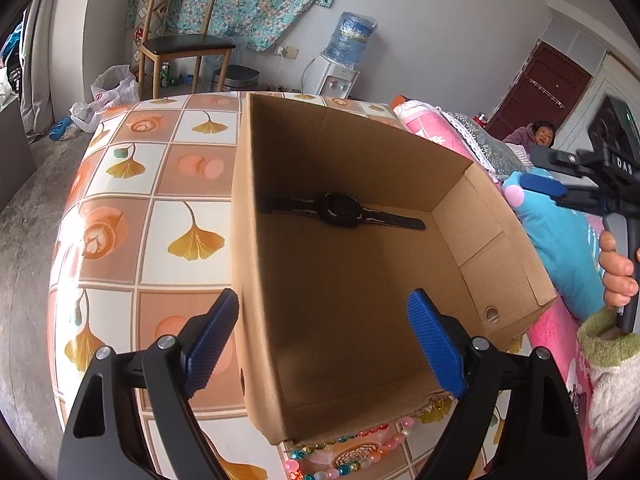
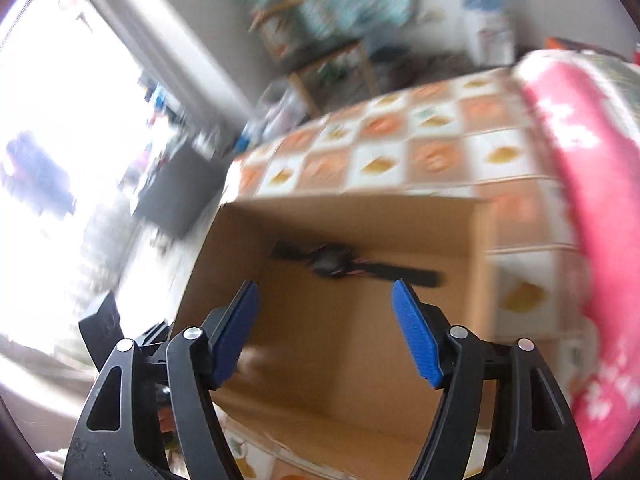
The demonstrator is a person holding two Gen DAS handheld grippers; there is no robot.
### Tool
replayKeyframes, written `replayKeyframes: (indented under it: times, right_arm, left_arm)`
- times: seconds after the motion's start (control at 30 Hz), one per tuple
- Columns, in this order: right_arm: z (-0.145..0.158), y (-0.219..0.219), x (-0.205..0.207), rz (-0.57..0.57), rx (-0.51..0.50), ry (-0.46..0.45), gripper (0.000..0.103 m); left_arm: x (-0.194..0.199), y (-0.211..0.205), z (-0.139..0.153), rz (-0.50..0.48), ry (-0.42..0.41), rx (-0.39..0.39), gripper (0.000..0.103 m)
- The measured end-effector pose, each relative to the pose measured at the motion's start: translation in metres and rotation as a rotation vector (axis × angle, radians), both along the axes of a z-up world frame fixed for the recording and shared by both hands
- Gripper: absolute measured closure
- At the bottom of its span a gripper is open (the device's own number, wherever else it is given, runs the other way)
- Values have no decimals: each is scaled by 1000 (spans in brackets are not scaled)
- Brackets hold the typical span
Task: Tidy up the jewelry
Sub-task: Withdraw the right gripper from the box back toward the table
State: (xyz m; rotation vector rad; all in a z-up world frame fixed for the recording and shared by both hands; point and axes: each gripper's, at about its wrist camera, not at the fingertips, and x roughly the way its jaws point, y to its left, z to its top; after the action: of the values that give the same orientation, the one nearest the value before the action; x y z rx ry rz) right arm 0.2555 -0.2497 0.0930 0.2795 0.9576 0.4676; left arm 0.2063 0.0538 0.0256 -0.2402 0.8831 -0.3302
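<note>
A watch (image 1: 340, 210) lies inside the box (image 1: 500, 256) on the tabletop (image 1: 192, 184). Beads (image 1: 344, 456) wait outside by its near wall, seemingly one strand. Left tongs (image 1: 322, 344) and right tongs (image 2: 325, 330) gape, empty.

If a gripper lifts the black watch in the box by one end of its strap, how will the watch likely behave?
The black watch lies flat in the cardboard box with its thin straps stretched out, so it would probably droop rather than stay straight. Its thicker case sits in the middle, so that part would likely hang lowest and swing. It looks small and probably light.
</note>
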Motion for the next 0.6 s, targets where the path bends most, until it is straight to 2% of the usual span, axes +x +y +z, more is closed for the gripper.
replayKeyframes:
  times: [0.1, 0.2, 0.27, 0.47, 0.6]
  right_arm:
    - [-24, -33, -5, -94, 22, 49, 34]
    - [-51, -58, -1, -128, 92, 134, 34]
    - [-61, -64, 2, -138, 143, 160, 34]
    - [-83, -57, -8, -80, 225, 219, 34]
    - [-84, -45, -13, -47, 205, 227, 34]
  left_arm:
    - [-1, -1, -2, 7, 4, -12, 19]
    - [-1, -2, -3, 22, 12, -9, 19]
    - [-2, -4, -3, 28, 11, 0, 19]
    - [-3, -10, -2, 55, 12, 29, 19]
    - [-7, -14, -1, 60, 11, 54, 19]
